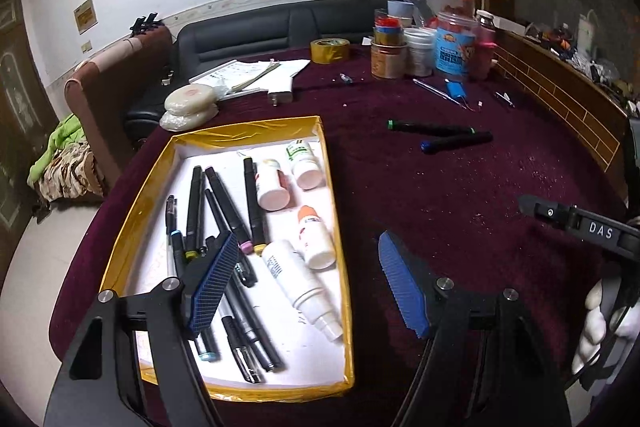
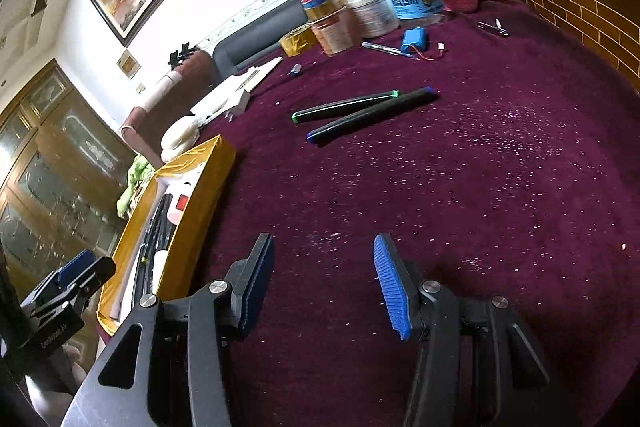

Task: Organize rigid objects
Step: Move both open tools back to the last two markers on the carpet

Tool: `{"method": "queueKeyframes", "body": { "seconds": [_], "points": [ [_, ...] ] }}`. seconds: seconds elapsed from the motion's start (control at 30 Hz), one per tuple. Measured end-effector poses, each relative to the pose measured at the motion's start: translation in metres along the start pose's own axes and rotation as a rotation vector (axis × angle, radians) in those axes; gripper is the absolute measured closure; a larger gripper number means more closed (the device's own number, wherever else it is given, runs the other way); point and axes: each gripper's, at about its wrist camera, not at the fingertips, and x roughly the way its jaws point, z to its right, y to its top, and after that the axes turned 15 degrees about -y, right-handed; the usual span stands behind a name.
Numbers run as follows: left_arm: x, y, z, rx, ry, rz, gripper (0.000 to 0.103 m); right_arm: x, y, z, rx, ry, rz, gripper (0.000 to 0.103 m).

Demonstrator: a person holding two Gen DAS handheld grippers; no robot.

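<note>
A yellow-edged box (image 1: 132,215) (image 2: 208,183) on the maroon cloth holds several black markers (image 1: 224,203) and white bottles (image 1: 298,279). Two black markers lie loose on the cloth farther out, one with green ends (image 1: 430,126) (image 2: 344,105), one with blue ends (image 1: 456,141) (image 2: 372,115). My left gripper (image 1: 308,283) hangs open over the box's near right corner with nothing between its blue pads. My right gripper (image 2: 324,279) stands open and empty above bare cloth, right of the box and short of the loose markers.
Jars, tins and a tape roll (image 1: 330,49) crowd the table's far side, with a blue battery pack (image 2: 414,39) and a pen (image 2: 384,49) near them. Papers (image 1: 248,73) and round white packets (image 1: 188,103) lie behind the box. A brick-pattern ledge (image 2: 580,11) borders the right.
</note>
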Motion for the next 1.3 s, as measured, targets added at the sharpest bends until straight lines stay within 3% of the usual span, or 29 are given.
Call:
{"method": "queueKeyframes", "body": {
  "seconds": [0.3,0.4,0.57,0.7,0.87,1.1,1.17,1.3],
  "points": [
    [0.010,0.002,0.006,-0.004,-0.039,-0.027,0.030,0.005,0.008,0.012,0.025,-0.019,-0.004,0.057],
    [0.017,0.004,-0.001,-0.068,-0.149,-0.049,0.030,0.014,0.021,0.020,0.045,-0.044,0.006,0.057],
    [0.033,0.008,-0.007,-0.169,-0.265,-0.064,0.030,0.042,0.054,0.046,0.153,-0.109,0.018,0.057],
    [0.045,0.017,0.000,-0.168,-0.311,-0.084,0.030,0.065,0.082,0.066,0.234,-0.144,0.011,0.057],
    [0.080,0.039,0.009,-0.185,-0.420,-0.171,0.031,0.084,0.088,0.086,0.283,-0.111,0.008,0.057],
    [0.168,0.094,0.060,-0.032,-0.459,-0.289,0.031,0.079,0.087,0.091,0.266,-0.075,-0.005,0.051],
    [0.193,0.109,0.069,0.000,-0.475,-0.291,0.031,0.080,0.088,0.092,0.266,-0.064,-0.009,0.050],
    [0.237,0.141,0.082,0.074,-0.404,-0.244,0.031,0.081,0.091,0.098,0.300,-0.031,-0.020,0.049]
  ]
}}
